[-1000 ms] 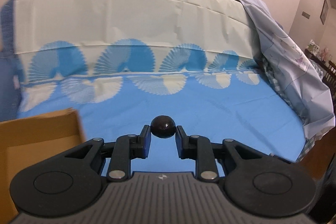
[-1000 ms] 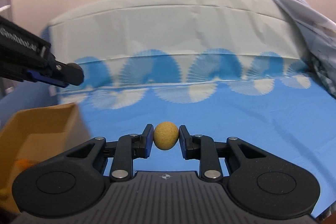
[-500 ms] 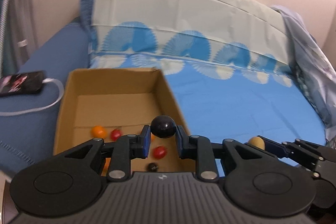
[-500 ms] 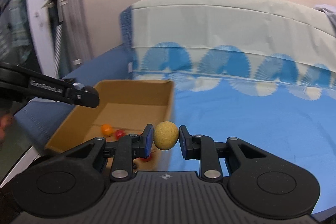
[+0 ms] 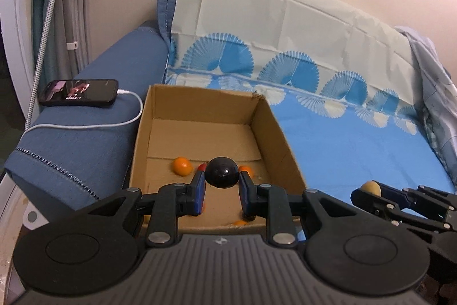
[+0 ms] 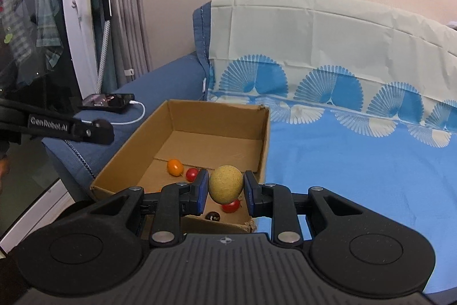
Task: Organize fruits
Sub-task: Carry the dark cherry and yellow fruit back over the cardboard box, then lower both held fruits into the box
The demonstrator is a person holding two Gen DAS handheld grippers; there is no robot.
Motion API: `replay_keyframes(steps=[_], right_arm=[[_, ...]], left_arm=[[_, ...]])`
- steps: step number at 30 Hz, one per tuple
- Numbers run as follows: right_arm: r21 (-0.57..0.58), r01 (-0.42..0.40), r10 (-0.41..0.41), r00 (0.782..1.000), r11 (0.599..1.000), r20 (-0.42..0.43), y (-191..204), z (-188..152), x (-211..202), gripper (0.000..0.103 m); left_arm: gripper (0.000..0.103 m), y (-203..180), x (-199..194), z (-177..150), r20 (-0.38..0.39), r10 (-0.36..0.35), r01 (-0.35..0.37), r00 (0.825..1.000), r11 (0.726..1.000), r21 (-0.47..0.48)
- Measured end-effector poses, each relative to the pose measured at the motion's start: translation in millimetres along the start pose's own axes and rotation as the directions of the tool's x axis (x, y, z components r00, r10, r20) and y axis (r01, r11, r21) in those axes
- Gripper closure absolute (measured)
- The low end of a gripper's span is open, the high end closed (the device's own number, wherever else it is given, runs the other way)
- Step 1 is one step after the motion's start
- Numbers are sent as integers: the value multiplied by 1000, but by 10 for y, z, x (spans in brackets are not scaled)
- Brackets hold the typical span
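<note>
Both units: matte black plastic, ribbed grey top plate with a small compass-like mark. Left gripper (image 5: 222, 190) and right gripper (image 6: 225, 192): blue pads on black fingers, silver pivot screws, round recessed discs either side. White "GenRobot.AI" lettering along one finger.

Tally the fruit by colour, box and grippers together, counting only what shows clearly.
orange fruit: 1
red fruit: 2
dark fruit: 2, one in the box at, one in the left gripper
yellow fruit: 1, in the right gripper
Total: 6. The grippers may hide more.
</note>
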State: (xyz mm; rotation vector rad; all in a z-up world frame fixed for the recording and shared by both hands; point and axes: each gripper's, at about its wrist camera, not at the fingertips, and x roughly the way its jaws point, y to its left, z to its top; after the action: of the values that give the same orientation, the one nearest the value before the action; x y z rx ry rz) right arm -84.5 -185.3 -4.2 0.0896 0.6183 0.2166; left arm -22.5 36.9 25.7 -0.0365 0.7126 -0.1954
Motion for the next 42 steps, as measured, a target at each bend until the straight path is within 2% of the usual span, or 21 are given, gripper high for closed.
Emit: replay_keyframes(steps=[5,9,20,42], right_arm=[[4,-25,25,1000,1000,13,43,-9,-8,76],[17,-19,19,1000,1000,-9,-7,-29,36,76],[27,3,-1,998,1000,-61,-51,-56,223,76],[-24,-23,20,993,999,-112,33,44,668,76]], left_arm=[[75,-10,-55,-16,7,15,-16,1000,1000,21],[75,-48,-21,-22,7,4,-4,1000,1000,15],[75,-71,276,-17,-46,-29,30,999,999,20],[75,98,710,58,-108,-7,6,994,1000,-11]])
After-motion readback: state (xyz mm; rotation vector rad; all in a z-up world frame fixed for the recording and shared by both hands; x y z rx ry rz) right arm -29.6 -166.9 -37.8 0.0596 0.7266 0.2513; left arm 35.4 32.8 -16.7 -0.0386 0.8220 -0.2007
